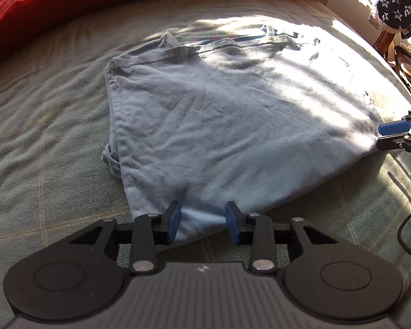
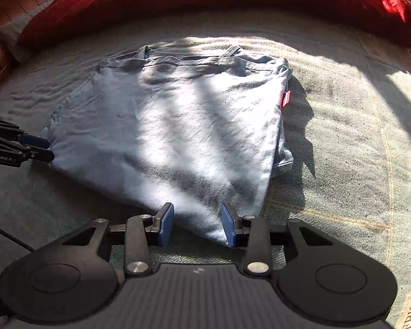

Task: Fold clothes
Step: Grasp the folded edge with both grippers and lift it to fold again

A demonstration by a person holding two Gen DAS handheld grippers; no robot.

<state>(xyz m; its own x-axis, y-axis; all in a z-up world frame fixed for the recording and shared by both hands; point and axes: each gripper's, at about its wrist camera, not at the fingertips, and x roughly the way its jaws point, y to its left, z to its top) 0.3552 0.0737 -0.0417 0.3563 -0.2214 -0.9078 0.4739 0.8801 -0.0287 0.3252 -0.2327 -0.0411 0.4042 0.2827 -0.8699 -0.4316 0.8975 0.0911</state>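
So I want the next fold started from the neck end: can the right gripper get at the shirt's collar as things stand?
Probably yes. The right gripper, jaws open, sits at the near hem of the shirt; nothing lies between it and the collar at the far edge, only flat cloth.

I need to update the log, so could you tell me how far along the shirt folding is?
Done: both sides of the light blue shirt look folded in, so it lies narrow on the bedcover. In hand: the left gripper and right gripper each straddle a near corner, jaws apart, not pinching. Left: probably grip the hem and fold it towards the collar.
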